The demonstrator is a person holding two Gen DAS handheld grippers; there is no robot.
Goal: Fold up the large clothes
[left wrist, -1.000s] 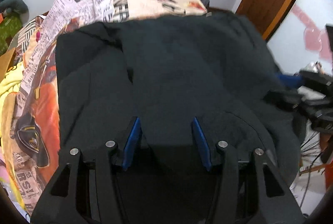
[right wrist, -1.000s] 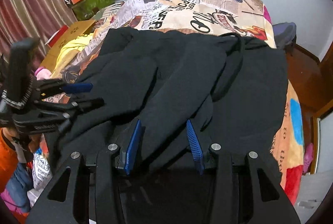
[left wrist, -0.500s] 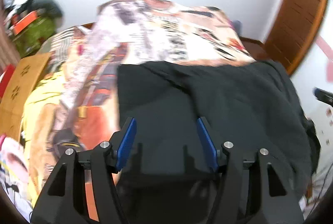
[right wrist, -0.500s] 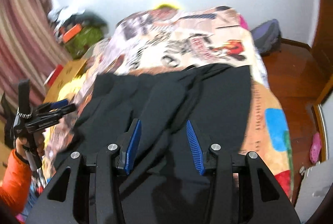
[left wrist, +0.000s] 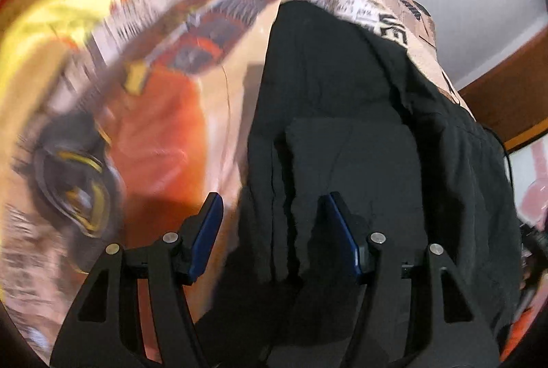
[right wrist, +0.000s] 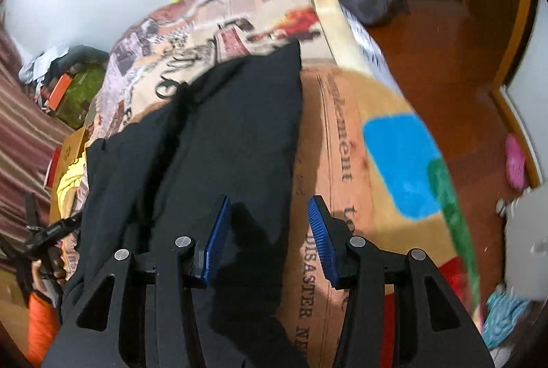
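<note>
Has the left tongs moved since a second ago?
Yes. The left tongs has swung left: it was centred over the black garment, now it straddles the garment's left edge beside the printed bedspread.

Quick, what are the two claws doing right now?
Left gripper: open, holding nothing, over the black garment.
Right gripper: open, holding nothing.

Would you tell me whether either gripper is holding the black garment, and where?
Neither: left gripper and right gripper are both open over the black garment's side edges.
</note>
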